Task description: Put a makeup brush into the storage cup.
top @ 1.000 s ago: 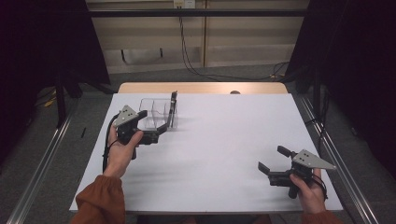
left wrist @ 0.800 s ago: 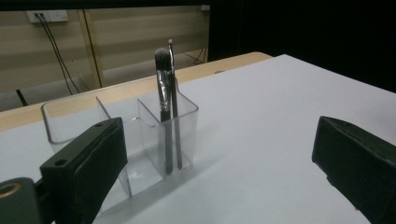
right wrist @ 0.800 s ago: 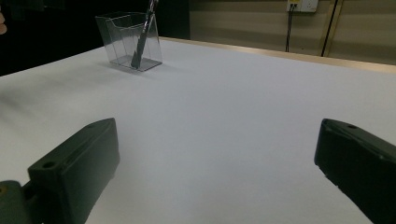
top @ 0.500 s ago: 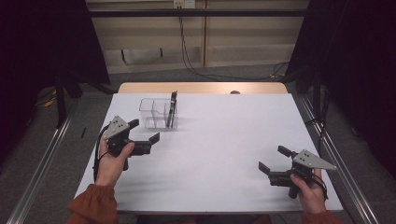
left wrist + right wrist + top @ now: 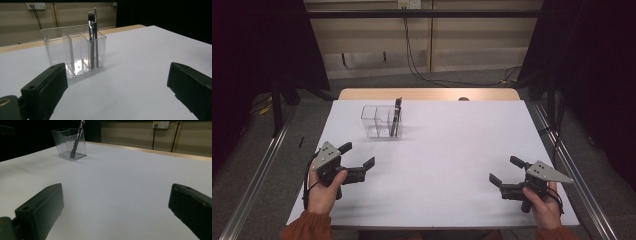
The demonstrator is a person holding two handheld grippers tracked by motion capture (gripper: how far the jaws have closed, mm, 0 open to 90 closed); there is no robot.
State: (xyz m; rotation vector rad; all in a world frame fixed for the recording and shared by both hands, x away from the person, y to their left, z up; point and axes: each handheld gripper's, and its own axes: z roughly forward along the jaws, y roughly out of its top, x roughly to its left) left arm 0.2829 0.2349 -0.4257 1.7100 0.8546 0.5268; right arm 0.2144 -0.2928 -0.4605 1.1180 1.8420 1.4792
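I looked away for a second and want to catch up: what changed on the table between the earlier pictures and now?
The left gripper drew back from the clear organizer toward the person's edge of the table, jaws open and empty. The organizer, the brushes standing in it, and the open right gripper stayed put.

From the high view the 2 brushes (image 5: 396, 117) in the clear organizer (image 5: 382, 121) merge into 1 dark stick, way too small to separate. In the right gripper view they overlap as well. The left tool (image 5: 117, 82) has both jaws cut off by the bottom edge in its own view, same for the right tool (image 5: 116, 205). Both sleeves get clipped at the bottom of the high view.
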